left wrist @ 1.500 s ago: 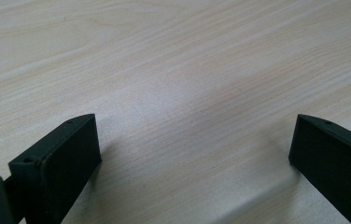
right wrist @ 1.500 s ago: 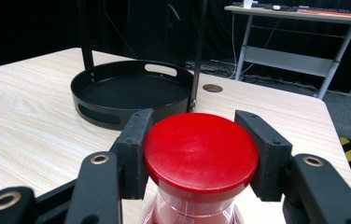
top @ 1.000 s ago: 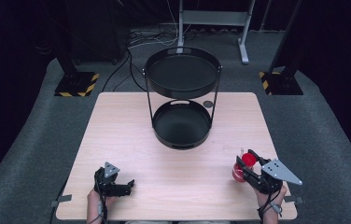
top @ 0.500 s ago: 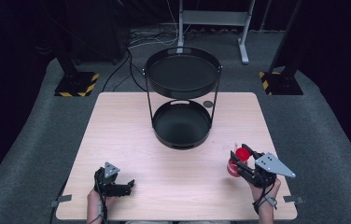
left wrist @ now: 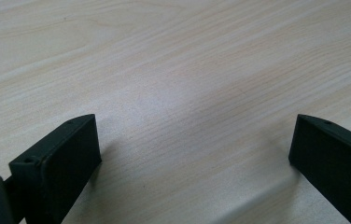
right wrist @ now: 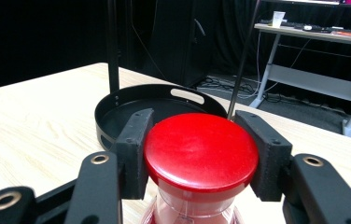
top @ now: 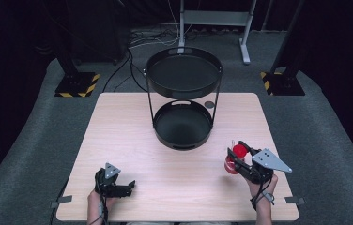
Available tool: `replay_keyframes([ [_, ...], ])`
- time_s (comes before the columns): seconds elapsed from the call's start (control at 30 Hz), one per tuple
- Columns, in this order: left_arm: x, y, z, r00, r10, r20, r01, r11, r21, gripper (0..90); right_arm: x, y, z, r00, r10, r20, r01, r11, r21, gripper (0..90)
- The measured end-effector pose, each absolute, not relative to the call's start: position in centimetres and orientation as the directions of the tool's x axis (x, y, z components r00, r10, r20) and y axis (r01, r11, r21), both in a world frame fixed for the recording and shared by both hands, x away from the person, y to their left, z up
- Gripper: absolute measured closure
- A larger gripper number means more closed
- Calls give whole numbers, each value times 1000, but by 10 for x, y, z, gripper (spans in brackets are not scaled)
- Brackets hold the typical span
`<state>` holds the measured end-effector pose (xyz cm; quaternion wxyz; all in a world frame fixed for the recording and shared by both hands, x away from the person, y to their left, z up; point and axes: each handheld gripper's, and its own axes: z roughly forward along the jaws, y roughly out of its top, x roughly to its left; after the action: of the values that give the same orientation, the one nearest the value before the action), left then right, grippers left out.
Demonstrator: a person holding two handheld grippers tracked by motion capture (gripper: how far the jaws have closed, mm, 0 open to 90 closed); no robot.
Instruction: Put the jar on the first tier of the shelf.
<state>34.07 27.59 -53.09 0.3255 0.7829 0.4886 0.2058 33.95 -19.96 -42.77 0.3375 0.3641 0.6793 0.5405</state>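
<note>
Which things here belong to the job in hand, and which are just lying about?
In the job:
- red-lidded jar, clamped in the right gripper
- black two-tier tray stand
- table

Lying about:
- left gripper, open, holding nothing
- small round disc behind the stand
- cables on the floor
- desk frame

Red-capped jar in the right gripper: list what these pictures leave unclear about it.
- Jar body, right gripper view: cut off by the bottom edge; contents unclear.
- Jar base, high view: too small, partly behind the right gripper; whether it touches the table cannot be told.
- Grip on the cap, high view: too small.
</note>
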Motion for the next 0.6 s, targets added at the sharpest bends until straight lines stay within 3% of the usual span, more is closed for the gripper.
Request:
replay_keyframes([
  [0.6,341,276,-531,438,899,4,631,-311,711,18,356,-187,-422,-530,845,-72,125,162,979,478],
])
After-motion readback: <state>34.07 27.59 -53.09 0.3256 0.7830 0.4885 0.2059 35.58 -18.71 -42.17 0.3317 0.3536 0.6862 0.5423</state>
